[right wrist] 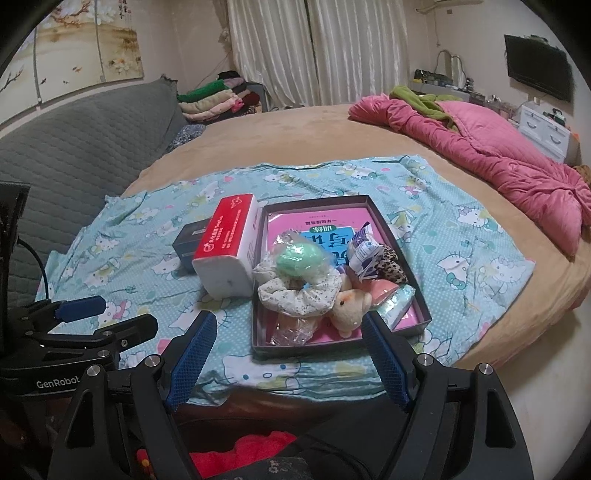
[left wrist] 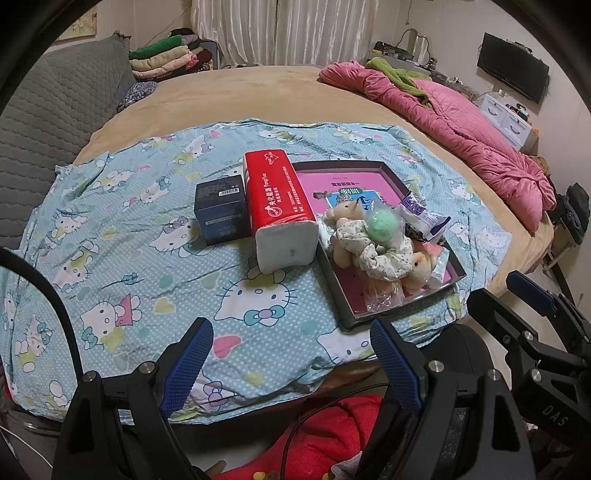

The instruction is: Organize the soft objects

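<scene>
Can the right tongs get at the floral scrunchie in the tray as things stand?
Probably yes: the right tongs are open and empty, facing the tray; the floral scrunchie lies on top, though a green ball rests against it.

Soft toys (right wrist: 303, 291) heaped in tray (right wrist: 258, 332)

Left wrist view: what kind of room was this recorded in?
Most likely a home bedroom: a large bed with a rumpled pink quilt, folded clothes stacked by curtains, and a wall-mounted TV.
</scene>
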Motion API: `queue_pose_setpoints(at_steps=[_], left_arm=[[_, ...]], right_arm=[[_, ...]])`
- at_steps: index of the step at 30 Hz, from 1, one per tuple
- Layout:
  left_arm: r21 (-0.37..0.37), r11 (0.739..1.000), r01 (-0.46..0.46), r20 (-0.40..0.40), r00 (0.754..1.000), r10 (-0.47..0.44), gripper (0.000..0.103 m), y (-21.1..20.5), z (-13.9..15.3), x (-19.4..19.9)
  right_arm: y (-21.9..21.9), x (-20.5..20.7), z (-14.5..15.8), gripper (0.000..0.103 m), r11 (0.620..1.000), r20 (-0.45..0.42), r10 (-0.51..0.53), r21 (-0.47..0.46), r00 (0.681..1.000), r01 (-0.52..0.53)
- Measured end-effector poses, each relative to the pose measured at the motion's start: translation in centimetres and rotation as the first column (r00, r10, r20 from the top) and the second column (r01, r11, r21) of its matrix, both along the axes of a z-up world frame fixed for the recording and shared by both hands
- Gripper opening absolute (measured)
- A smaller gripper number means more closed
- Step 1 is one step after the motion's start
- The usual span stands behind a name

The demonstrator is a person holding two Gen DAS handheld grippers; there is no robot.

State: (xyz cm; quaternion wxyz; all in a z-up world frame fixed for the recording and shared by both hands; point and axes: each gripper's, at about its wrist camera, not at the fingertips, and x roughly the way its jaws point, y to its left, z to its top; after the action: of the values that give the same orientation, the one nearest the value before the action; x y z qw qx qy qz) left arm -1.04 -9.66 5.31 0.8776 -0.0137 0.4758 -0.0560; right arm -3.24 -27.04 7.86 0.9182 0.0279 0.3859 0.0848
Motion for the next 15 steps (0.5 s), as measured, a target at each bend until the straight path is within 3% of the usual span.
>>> queue_pose_setpoints(at_steps=[15], left_arm=[[0.002, 1.0, -0.004, -0.004, 1.0, 0.004, 0.087, -0.1, -0.18, -0.11]], right_arm=[[0.0, 0.02, -0.14, 0.082, 1.0, -0.002, 0.0, 0.004, 1.0, 0.0]])
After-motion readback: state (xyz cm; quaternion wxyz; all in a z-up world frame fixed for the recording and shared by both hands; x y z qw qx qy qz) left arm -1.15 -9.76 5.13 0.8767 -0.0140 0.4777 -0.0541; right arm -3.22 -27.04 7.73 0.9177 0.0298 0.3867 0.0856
